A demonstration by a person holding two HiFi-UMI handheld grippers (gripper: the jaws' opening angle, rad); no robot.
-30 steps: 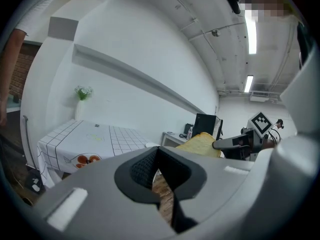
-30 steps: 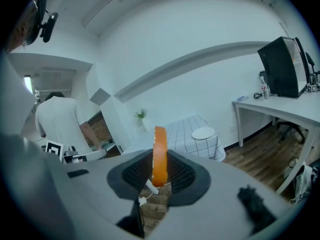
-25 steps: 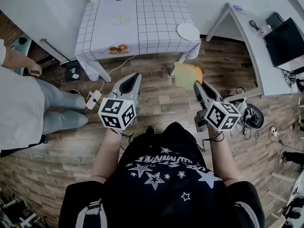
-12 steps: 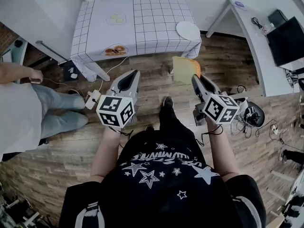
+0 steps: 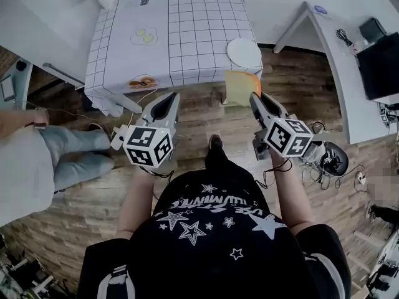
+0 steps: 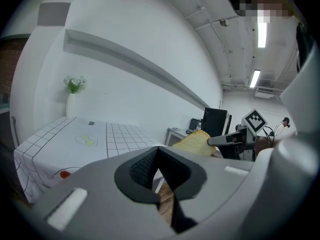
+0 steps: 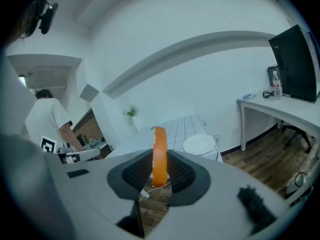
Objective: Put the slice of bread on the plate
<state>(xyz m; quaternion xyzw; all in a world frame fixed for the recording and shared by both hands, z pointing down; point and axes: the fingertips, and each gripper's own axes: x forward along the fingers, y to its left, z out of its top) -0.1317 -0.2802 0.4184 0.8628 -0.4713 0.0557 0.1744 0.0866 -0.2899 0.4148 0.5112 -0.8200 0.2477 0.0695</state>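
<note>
A slice of bread (image 5: 240, 87) with an orange crust stands on edge in my right gripper (image 5: 252, 98), which is shut on its lower edge. In the right gripper view the bread (image 7: 159, 149) rises edge-on between the pads of that gripper (image 7: 159, 178). A white plate (image 5: 244, 52) lies on the near right corner of the checked table (image 5: 199, 23), just beyond the bread; the plate (image 7: 199, 144) shows past the slice. My left gripper (image 5: 163, 107) hangs level beside it, over the wooden floor, jaws together and holding nothing; its own view shows this gripper (image 6: 159, 165) and the bread (image 6: 196, 141).
A person (image 5: 31, 161) stands at the left by a counter. On the table lie a brown pastry (image 5: 142, 83) and green slices (image 5: 144, 37). A grey desk (image 5: 333, 55) with a monitor (image 5: 380, 64) stands to the right. Cables and a power strip (image 5: 118, 139) lie on the floor.
Both grippers have moved forward toward the table, the right one carrying the bread. The slice now hangs near the table's corner by the plate.
</note>
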